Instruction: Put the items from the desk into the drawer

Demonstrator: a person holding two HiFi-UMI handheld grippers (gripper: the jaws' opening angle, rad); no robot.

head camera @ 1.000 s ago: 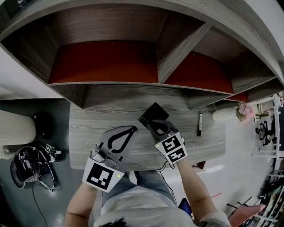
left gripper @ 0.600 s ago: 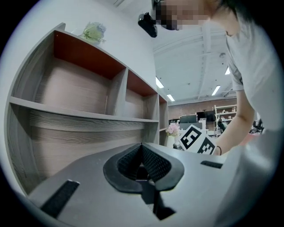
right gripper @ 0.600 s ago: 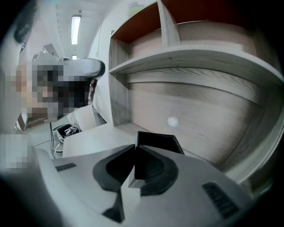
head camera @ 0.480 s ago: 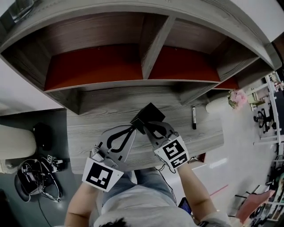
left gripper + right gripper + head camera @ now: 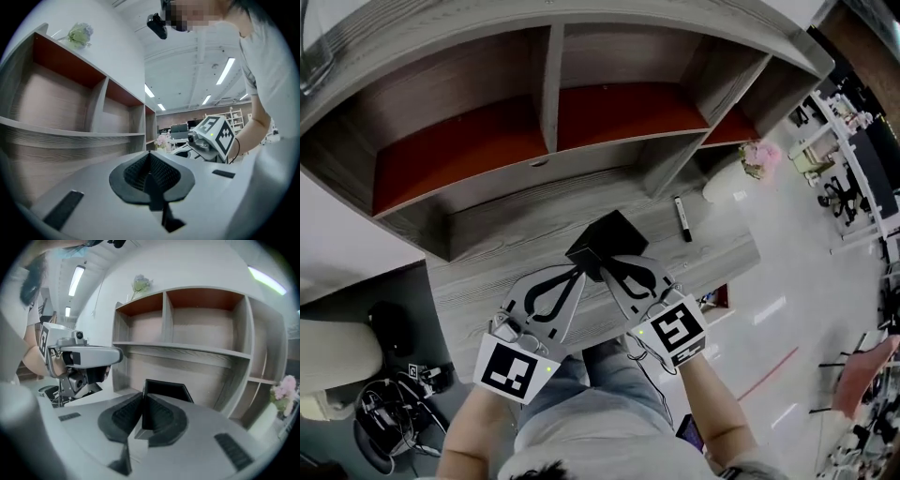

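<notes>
Black box clamped by its near edge in right gripper, lying out toward 12 o'clock; left gripper closed empty at 9 o'clock.

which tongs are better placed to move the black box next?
Right. The right tongs are shut on the near edge of the black box. The left tongs are shut on nothing, just beside it.

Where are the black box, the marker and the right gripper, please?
black box (image 5: 614,234): head view, its top face.
marker (image 5: 682,218): head view, middle of its barrel.
right gripper (image 5: 598,265): head view, between its fingertips.
</notes>
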